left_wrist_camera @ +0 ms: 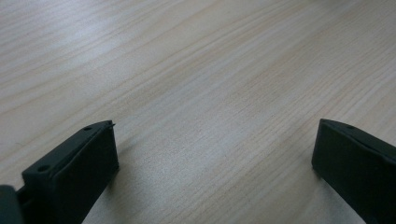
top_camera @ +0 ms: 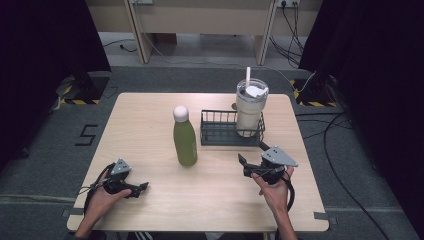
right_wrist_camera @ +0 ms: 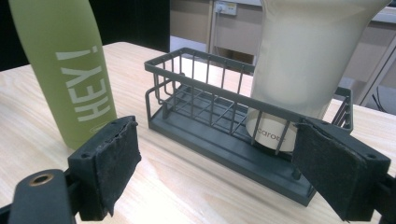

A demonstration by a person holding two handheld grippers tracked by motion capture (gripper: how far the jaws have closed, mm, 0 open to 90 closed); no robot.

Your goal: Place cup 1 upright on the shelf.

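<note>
A green bottle (top_camera: 185,140) with a white cap stands upright mid-table; in the right gripper view the bottle (right_wrist_camera: 70,70) reads "HEY!". Right of it a dark wire basket (top_camera: 220,131) holds a cream tumbler (top_camera: 249,112) with a straw at its right end. My right gripper (top_camera: 252,159) is open in front of the basket (right_wrist_camera: 196,107), jaws wide with nothing between them, facing the tumbler (right_wrist_camera: 303,56). My left gripper (top_camera: 142,188) rests low at the table's front left, open over bare wood (left_wrist_camera: 210,116).
The wooden table (top_camera: 150,115) stands on grey carpet. Cables trail over the floor at the right (top_camera: 345,165), and a wooden desk (top_camera: 200,20) stands beyond the far edge. A small round object (top_camera: 233,106) lies behind the basket.
</note>
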